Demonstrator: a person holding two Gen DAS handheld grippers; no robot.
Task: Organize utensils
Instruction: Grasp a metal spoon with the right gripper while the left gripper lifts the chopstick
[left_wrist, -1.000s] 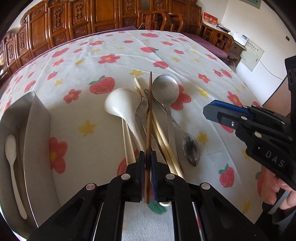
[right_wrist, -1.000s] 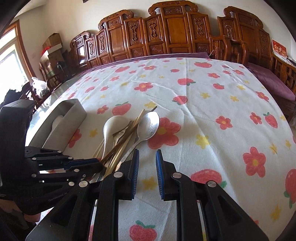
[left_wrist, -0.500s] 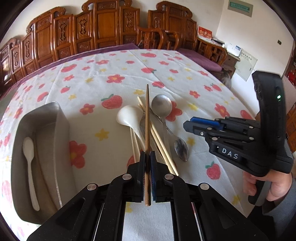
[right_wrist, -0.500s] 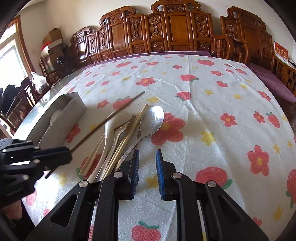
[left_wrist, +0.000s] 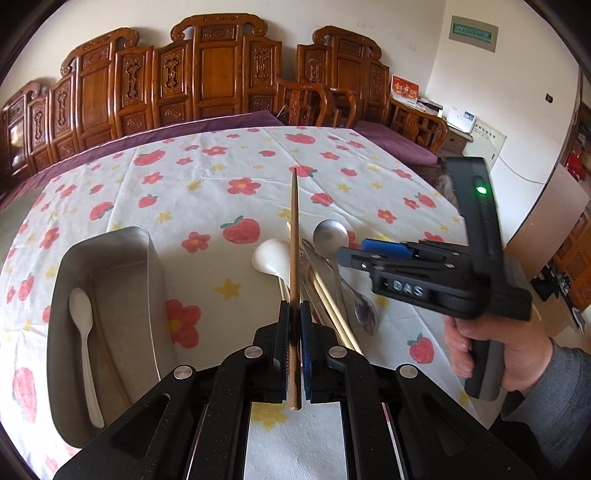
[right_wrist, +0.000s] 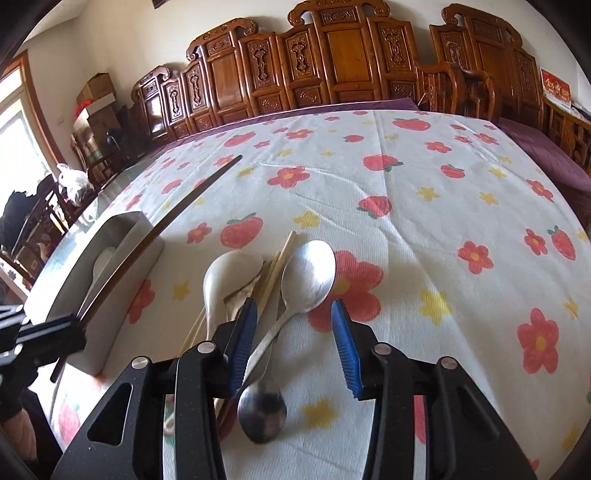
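Left of the utensil pile (right_wrist: 266, 295) sits a metal tray (left_wrist: 110, 258); the white plastic spoon (left_wrist: 83, 332) in it lies plain in the left wrist view but is half hidden behind the tray wall in the right. The left gripper (left_wrist: 294, 354) is clamped tight on a slim dark-brown chopstick (left_wrist: 294, 240), raised above the cloth between tray and pile. Over the pile the right gripper (right_wrist: 291, 343) gapes wide, gripping nothing, astride two steel spoons (right_wrist: 308, 275) whose handles run beneath it.

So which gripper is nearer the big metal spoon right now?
Right. The right gripper hangs open directly over the big metal spoon; the left gripper is off toward the tray, clamping a dark chopstick.
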